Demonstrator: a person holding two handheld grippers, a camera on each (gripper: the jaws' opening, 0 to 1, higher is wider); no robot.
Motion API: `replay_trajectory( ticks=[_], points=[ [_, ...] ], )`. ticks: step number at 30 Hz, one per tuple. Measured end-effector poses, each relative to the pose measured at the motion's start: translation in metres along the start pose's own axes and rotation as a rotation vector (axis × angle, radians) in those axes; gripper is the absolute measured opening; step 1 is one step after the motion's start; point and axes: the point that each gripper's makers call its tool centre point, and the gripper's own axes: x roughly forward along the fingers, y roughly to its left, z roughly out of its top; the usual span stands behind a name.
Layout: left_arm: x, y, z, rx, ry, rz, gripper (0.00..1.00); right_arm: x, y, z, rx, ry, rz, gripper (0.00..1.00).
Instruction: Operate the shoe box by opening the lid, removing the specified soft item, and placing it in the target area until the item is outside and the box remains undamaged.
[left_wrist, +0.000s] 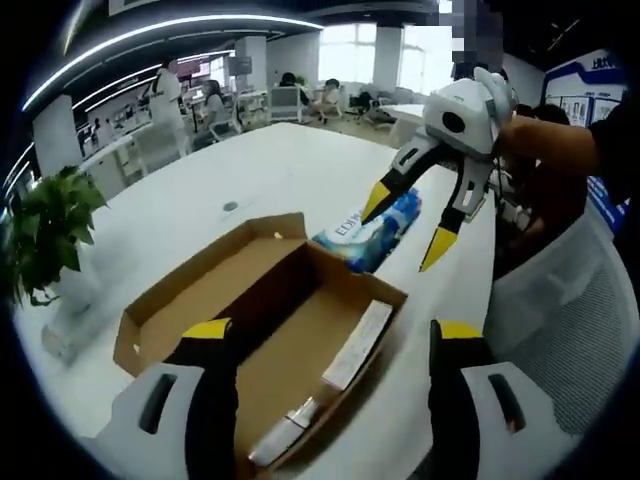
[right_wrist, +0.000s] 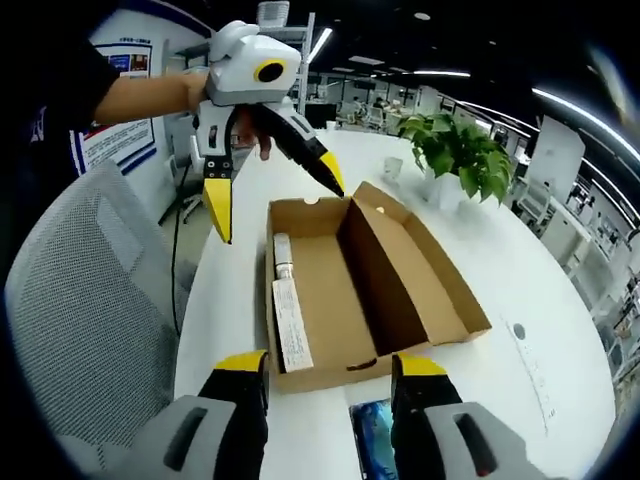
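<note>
A brown cardboard shoe box (left_wrist: 290, 330) lies open on the white table (left_wrist: 260, 160), its lid folded flat to one side and its inside bare. A white label strip (left_wrist: 357, 345) runs along one wall. A soft blue-and-white pack (left_wrist: 375, 232) rests on the table just past the box's end. My right gripper (left_wrist: 406, 228) hangs open over that pack, one yellow tip on each side. In the right gripper view the pack (right_wrist: 375, 425) lies between my right gripper's (right_wrist: 330, 365) jaws, with the box (right_wrist: 345, 285) beyond. My left gripper (right_wrist: 274, 198) is open above the box's far end.
A potted green plant (right_wrist: 455, 150) and a small clear cup (right_wrist: 392, 168) stand at the table's far side. A grey mesh chair (right_wrist: 80, 290) sits close to the table edge by the box. People sit at desks in the background.
</note>
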Motion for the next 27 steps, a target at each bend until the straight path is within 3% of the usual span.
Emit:
replay_trajectory(
  ticks=[12,27],
  points=[
    [-0.032,-0.002,-0.028,-0.070,-0.038,0.079,0.86,0.030,-0.002,0.006,-0.046,0.041,0.067,0.42],
    [-0.073,-0.034,-0.066,-0.082,-0.060,0.177,0.95,0.063,0.007,-0.003,-0.132,0.106,0.151,0.42]
  ],
)
